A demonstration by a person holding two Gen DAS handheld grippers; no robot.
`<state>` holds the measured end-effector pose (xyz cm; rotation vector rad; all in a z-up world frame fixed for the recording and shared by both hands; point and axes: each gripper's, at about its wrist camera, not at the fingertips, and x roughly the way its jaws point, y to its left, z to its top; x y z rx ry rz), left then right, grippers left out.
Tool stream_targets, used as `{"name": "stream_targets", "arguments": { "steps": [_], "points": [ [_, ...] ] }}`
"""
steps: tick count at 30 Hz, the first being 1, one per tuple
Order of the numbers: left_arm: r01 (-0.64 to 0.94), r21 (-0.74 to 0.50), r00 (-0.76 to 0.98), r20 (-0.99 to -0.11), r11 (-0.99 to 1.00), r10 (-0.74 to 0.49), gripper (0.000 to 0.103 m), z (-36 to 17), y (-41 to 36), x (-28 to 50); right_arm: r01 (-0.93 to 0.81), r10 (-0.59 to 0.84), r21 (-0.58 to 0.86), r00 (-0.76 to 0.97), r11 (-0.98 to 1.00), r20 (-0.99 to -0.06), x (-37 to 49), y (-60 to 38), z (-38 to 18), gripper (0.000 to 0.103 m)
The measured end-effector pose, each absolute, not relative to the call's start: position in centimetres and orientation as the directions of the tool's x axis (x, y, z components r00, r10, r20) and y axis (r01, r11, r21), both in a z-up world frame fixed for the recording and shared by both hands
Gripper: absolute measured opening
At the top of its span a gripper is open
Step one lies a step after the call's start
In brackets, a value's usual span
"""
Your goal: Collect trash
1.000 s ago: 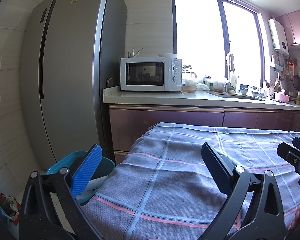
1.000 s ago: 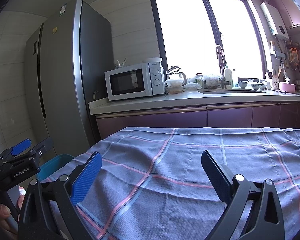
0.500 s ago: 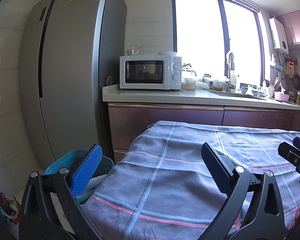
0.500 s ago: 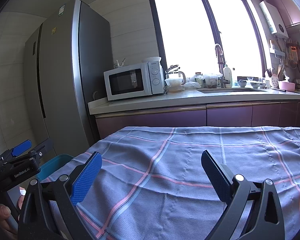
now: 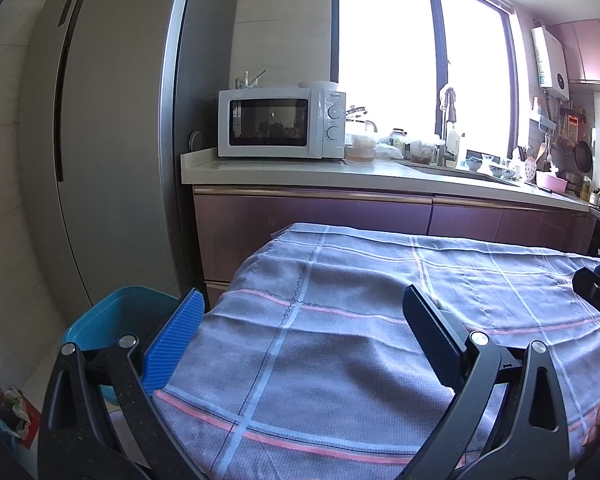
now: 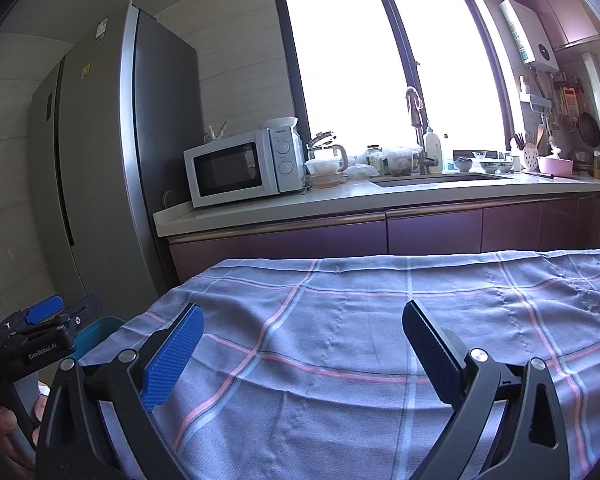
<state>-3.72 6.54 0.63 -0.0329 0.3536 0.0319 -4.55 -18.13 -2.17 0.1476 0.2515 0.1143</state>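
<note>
My left gripper (image 5: 300, 336) is open and empty, held above the left end of a table covered with a grey-blue checked cloth (image 5: 360, 320). A teal bin (image 5: 112, 320) stands on the floor just left of the table, partly behind my left finger. My right gripper (image 6: 300, 344) is open and empty above the same cloth (image 6: 360, 320). No trash shows on the cloth in either view. The left gripper also shows at the left edge of the right wrist view (image 6: 40, 320), and the teal bin (image 6: 96, 332) peeks out below it.
A tall grey fridge (image 5: 112, 140) stands at the left. A counter (image 5: 340, 176) behind the table carries a white microwave (image 5: 280, 122), jars, a sink and a tap. Some crumpled items (image 5: 8, 408) lie on the floor at the far left.
Both views have tilted slightly; the counter and microwave sit a little higher in frame. Both grippers stay open and empty.
</note>
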Motion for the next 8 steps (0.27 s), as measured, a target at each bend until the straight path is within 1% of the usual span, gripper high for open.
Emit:
{"name": "stream_targets", "arguments": {
  "steps": [2, 5, 7, 8],
  "points": [
    [-0.031, -0.032, 0.928, -0.371, 0.999, 0.017, 0.098, 0.5, 6.3, -2.9, -0.078, 0.115, 0.153, 0.962, 0.985, -0.246, -4.5, -18.9, -2.2, 0.096],
    [0.015, -0.044, 0.894, -0.447, 0.999, -0.034, 0.098, 0.0, 5.7, -0.5, -0.051, 0.087, 0.136, 0.959, 0.989, -0.268, -4.1, -20.6, -2.1, 0.096],
    [0.047, -0.045, 0.853, -0.518, 0.998, -0.064, 0.098, -0.6, 5.0, 1.7, -0.015, 0.055, 0.129, 0.949, 0.991, -0.311, -3.4, -22.3, -2.2, 0.096],
    [0.055, -0.043, 0.833, -0.549, 0.998, -0.07, 0.098, -0.9, 4.6, 2.9, 0.016, 0.026, 0.116, 0.937, 0.993, -0.349, -2.7, -23.3, -2.4, 0.096]
  ]
}}
